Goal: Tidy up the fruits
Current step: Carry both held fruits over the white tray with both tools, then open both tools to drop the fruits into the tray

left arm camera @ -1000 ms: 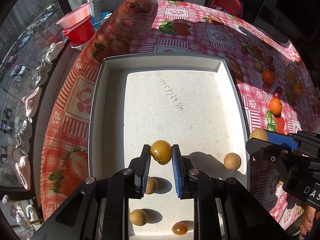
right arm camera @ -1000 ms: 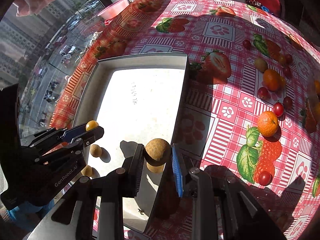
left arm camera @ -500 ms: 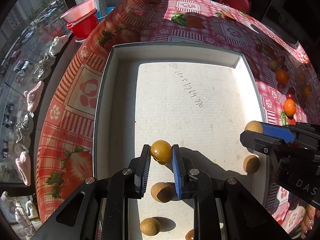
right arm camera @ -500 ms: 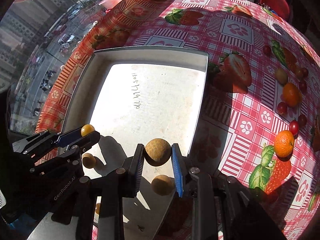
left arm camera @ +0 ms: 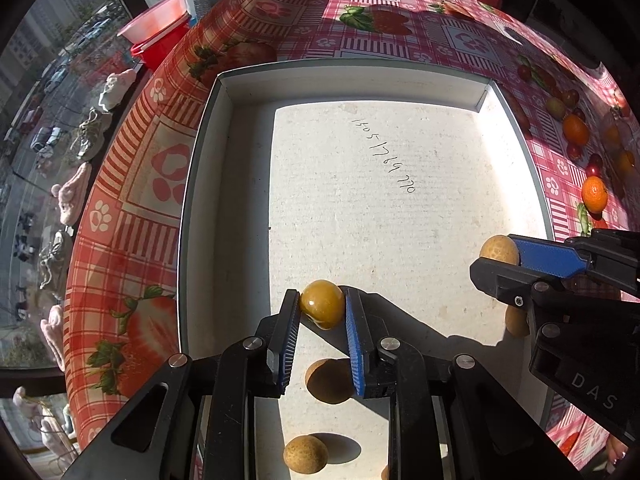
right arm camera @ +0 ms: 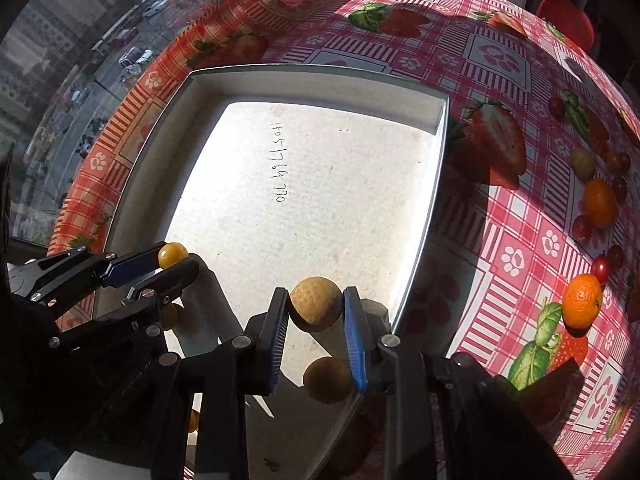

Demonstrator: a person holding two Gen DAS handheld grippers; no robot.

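White tray with loose brown fruits; each hand-held gripper clamped on one fruit above it.

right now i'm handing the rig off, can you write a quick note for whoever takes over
Left tongs: shut on a smooth yellow fruit, held over the white tray.
Right tongs: shut on a rough tan fruit, also over the tray, near its right wall.
Done: a few tan fruits already lie in the tray's near end.
Left: set down both held fruits, then collect the oranges and cherry tomatoes out on the tablecloth.
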